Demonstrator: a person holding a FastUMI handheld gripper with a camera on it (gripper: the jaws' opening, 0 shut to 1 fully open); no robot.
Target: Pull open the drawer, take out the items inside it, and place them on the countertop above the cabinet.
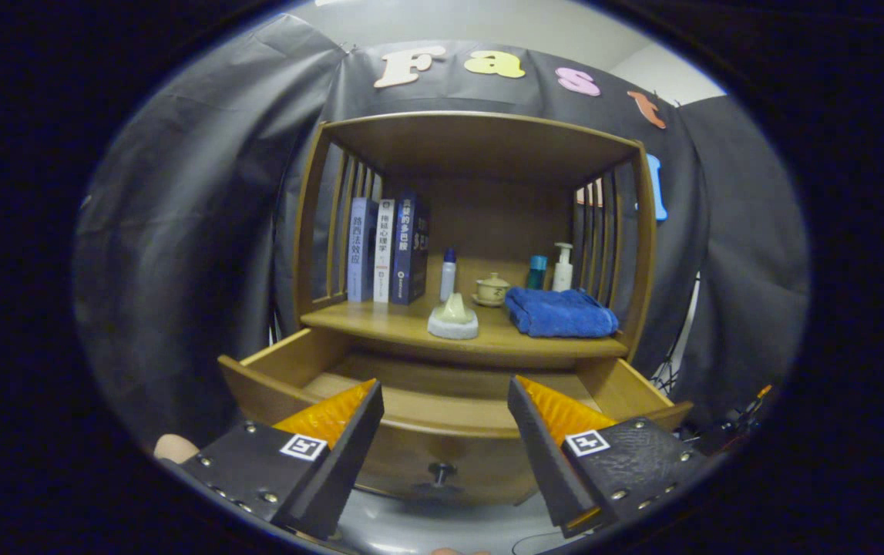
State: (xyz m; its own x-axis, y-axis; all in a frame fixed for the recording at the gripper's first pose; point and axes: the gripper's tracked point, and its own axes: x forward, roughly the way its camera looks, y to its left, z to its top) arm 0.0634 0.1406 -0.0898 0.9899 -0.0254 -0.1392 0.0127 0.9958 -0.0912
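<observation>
gripper: fingers spread wide, holding nothing, bottom centre
drawer: pulled open, just beyond the fingers; inside looks bare, partly hidden
countertop: centre; pale item, blue towel on it
progress: probably nearly done

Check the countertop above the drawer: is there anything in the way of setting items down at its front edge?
The cone-shaped ornament and the folded blue towel sit near the countertop front. The left front, below the books, is bare. The open claw hovers over the pulled-out drawer, holding nothing.
</observation>
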